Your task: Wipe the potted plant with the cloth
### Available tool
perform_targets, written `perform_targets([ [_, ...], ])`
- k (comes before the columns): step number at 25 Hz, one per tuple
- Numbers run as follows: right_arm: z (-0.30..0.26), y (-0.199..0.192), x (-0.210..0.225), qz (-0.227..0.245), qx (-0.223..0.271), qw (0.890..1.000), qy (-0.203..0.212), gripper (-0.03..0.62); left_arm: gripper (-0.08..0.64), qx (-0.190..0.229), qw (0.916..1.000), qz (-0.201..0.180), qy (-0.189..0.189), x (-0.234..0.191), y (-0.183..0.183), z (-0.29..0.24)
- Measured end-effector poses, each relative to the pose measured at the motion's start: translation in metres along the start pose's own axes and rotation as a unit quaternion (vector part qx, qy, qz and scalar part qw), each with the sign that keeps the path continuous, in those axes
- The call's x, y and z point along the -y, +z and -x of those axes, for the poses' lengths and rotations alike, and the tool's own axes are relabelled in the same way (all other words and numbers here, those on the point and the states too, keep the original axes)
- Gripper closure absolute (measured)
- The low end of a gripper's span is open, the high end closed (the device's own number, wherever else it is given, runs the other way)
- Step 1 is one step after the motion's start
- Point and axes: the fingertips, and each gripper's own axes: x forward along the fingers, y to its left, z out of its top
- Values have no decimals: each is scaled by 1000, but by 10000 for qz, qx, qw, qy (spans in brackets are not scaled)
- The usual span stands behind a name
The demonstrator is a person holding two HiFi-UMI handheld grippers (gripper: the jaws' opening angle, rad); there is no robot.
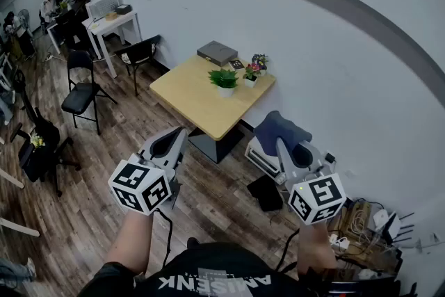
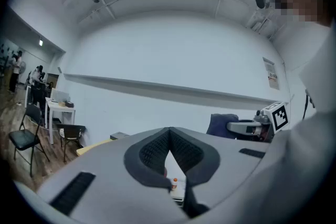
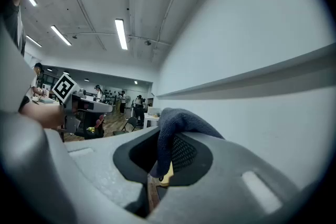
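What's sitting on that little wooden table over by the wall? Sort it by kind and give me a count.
Potted plants: 3 (green leafy plant, pink-flowered plant, small flowering plant behind it)
Grey flat box: 1
Small dark flat item, too small to identify: 1
Total: 5

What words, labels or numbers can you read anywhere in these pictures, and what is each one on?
"AMISENK", as far as it can be made out, upside down and cut off by the frame edge: white print on the person's black shirt.
Wall notice: print too small to read.
Marker cubes: black-and-white square patterns only, no letters or numbers.
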Motion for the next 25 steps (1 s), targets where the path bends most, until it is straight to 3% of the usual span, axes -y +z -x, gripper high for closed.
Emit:
perform_targets([
  [4, -1, -3, -6, 43, -18, 10000, 15, 566, 560, 66, 9996, 5, 288, -11, -1, 7],
  [14, 0, 1, -15, -206, 99, 9997, -32, 565, 560, -35, 10000, -13, 18, -7, -1, 12],
  [21, -14, -2, -30, -217, 54, 9997, -25, 565, 558, -67, 9990, -380, -211, -17, -1, 17],
  [25, -26, 0, -42, -188, 71, 9998, -70, 565, 558, -119, 9995, -200, -201, -34, -6, 22],
])
